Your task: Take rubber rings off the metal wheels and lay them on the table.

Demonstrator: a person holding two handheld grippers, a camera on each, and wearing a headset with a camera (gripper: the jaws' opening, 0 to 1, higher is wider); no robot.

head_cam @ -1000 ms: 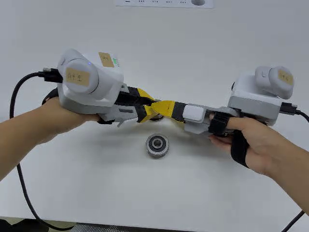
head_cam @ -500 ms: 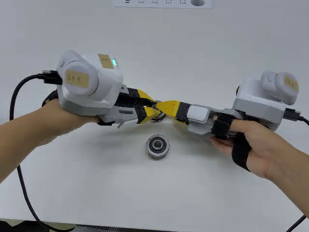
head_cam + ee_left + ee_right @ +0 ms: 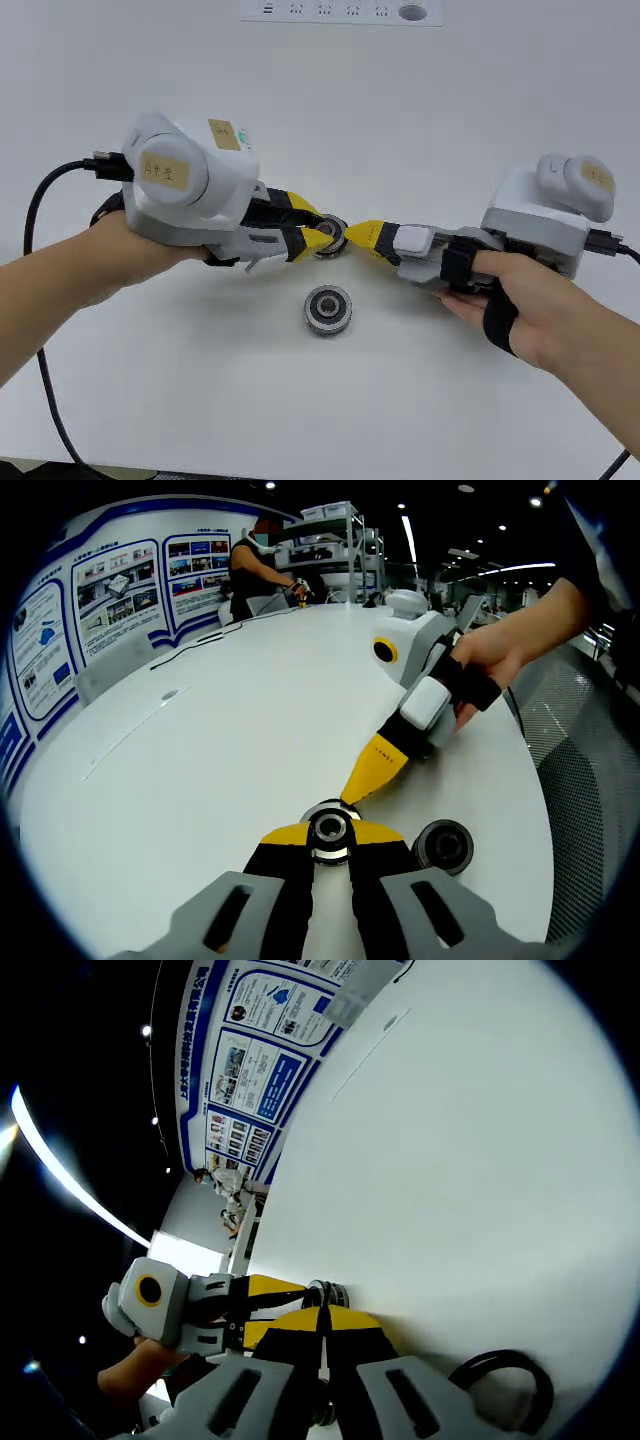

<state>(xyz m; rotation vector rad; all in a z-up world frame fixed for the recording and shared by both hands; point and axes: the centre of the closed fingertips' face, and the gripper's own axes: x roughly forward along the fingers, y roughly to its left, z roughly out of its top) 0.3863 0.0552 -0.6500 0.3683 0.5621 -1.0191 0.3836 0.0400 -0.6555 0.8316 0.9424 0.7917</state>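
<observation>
- Currently one metal wheel (image 3: 331, 235) is off the table, clamped between the yellow jaws of the left gripper (image 3: 322, 238). Whether its rubber ring is on it I cannot tell.
- Opposite it, the right gripper (image 3: 360, 236) comes in with its jaws pressed together and its tips touching that wheel's rim — whether any rubber sits between them is hidden.
- A second wheel (image 3: 328, 308) lies flat on the table (image 3: 450, 110) just below the two grippers and apart from both, with what looks like its black rubber ring in place.
- One likely risk: a pull on the ring may drag the wheel out of the left jaws, since they seem to hold it by a narrow edge. It would drop near the second wheel and could roll.
- Another risk: the closed tips may slip off the rim without catching rubber, or a stretched ring could snap back.
- The surface is plain white and smooth, with an outlet strip (image 3: 340, 9) at its far edge and a black cable (image 3: 35, 210) trailing from the left gripper.
- Beyond, the left gripper view shows wall posters (image 3: 120, 590), shelves (image 3: 335, 525) and a person (image 3: 250, 565) at the table's far end.
</observation>
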